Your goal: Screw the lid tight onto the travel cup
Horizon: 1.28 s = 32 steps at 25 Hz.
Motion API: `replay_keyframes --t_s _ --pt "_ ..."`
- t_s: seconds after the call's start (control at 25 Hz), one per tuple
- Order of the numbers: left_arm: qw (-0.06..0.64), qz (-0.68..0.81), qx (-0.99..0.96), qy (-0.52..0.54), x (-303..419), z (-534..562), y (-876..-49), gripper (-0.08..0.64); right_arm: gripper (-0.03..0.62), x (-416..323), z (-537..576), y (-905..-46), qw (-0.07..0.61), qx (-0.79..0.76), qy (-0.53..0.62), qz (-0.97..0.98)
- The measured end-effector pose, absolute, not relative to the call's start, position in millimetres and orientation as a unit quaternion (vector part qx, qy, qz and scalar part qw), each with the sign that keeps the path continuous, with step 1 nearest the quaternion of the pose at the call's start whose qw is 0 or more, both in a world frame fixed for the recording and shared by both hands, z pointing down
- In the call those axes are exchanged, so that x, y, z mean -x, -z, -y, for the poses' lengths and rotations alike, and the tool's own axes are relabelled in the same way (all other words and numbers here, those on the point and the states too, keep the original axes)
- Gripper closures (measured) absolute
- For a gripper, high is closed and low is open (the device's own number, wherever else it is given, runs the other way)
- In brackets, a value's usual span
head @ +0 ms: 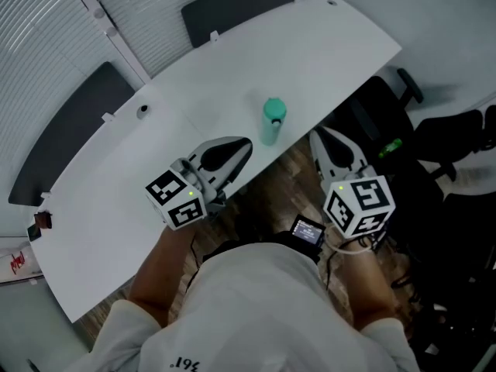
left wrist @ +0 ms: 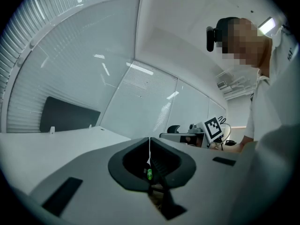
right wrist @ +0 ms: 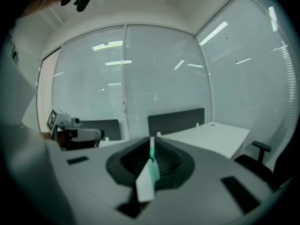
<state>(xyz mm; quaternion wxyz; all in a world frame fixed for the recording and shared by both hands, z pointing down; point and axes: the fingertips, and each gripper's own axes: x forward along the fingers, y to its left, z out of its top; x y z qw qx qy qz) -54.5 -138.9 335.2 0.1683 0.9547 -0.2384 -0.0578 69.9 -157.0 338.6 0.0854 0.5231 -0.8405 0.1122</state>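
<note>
Head view: travel cup (head: 272,126), lid (head: 274,108) on top, stands upright by the table's (head: 116,200) near edge. Your left gripper (head: 243,147) and right gripper (head: 318,136) sit either side, clear of it, jaws closed, empty.

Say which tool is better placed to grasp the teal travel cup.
Probably left: the left tool is over the white table beside the teal cup; the right tool is off its edge.
</note>
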Motion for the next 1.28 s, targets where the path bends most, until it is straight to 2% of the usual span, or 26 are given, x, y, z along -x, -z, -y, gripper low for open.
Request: replay_keyframes --t_s 0.64,1.0,1.28 --pt "0.216 0.283 -0.933 0.06 11.4 -33.2 -345.3 0.528 0.557 -143.8 -12.3 -359.7 0.09 -0.498 -0.157 0.848" --pt "0.219 0.298 -0.927 0.064 1.1 -117.1 -348.0 0.528 0.557 -158.9 -88.6 -359.4 0.086 -0.485 -0.154 0.857" --pt "0.219 0.301 -0.925 0.07 0.6 -143.3 -336.3 0.529 0.557 -156.7 -115.3 -344.1 0.079 -0.471 -0.147 0.866"
